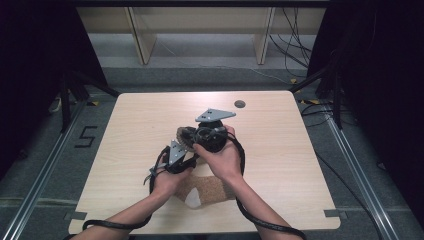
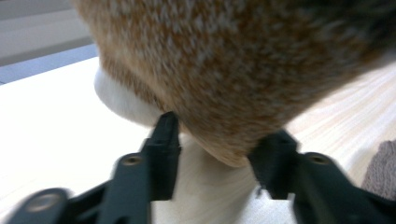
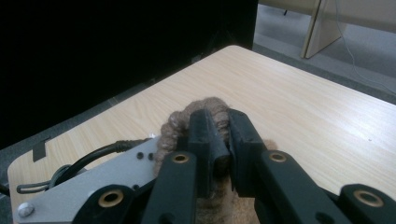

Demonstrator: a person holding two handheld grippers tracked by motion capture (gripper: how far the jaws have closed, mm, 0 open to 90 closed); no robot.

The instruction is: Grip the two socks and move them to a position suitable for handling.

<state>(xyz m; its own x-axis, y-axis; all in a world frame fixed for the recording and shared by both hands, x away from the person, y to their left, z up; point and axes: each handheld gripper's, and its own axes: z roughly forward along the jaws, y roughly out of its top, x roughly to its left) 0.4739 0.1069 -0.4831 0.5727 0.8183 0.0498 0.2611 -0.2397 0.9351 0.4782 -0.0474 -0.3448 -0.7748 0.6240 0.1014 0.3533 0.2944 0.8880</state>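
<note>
The orange-and-white knitted garment [image 1: 207, 190] lies on the near middle of the table [image 1: 280, 150], partly lifted between the two hands. The right hand-held gripper [image 3: 219, 135] is clamped on a brownish woolly cuff [image 3: 187, 114] of it, jaws close together with the wool pinched between. The left hand-held gripper [image 2: 219, 140] has its jaws set either side of a hanging fold of the fabric; they appear to press on it, though blur leaves contact uncertain.
</note>
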